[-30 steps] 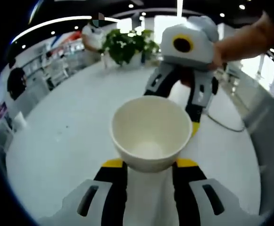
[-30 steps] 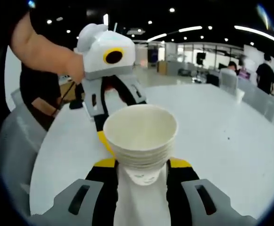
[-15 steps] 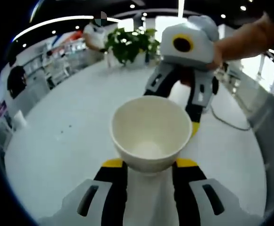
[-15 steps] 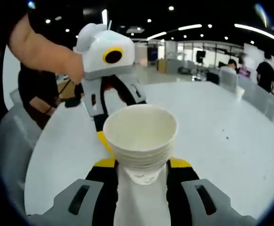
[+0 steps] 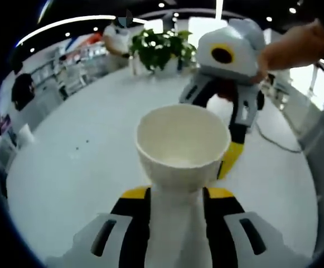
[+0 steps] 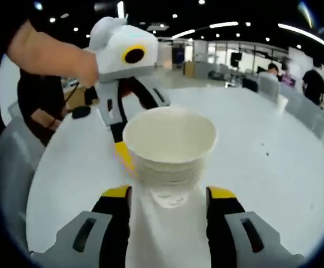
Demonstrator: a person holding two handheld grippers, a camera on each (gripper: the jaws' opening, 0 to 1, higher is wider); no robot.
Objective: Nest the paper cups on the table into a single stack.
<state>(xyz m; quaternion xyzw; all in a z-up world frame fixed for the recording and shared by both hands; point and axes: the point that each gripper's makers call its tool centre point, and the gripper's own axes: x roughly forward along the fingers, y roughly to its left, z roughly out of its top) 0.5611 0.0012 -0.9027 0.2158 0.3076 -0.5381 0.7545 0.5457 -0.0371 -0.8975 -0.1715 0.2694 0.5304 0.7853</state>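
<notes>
**Cups between both grippers**

Left gripper view: a single white cup [image 5: 183, 145] stands upright with its base between the yellow-tipped fingers [image 5: 135, 194] of the left gripper [image 5: 176, 194], which grip it, above the white bench [image 5: 72, 167]. Beyond it hangs the right gripper [image 5: 228, 162], with a plant [image 5: 160, 50] behind.

Right gripper view: a nested stack [image 6: 169, 151] sits between the right gripper's spread fingers [image 6: 222, 194]; whether they touch it is hard to tell. The left gripper is behind.
</notes>
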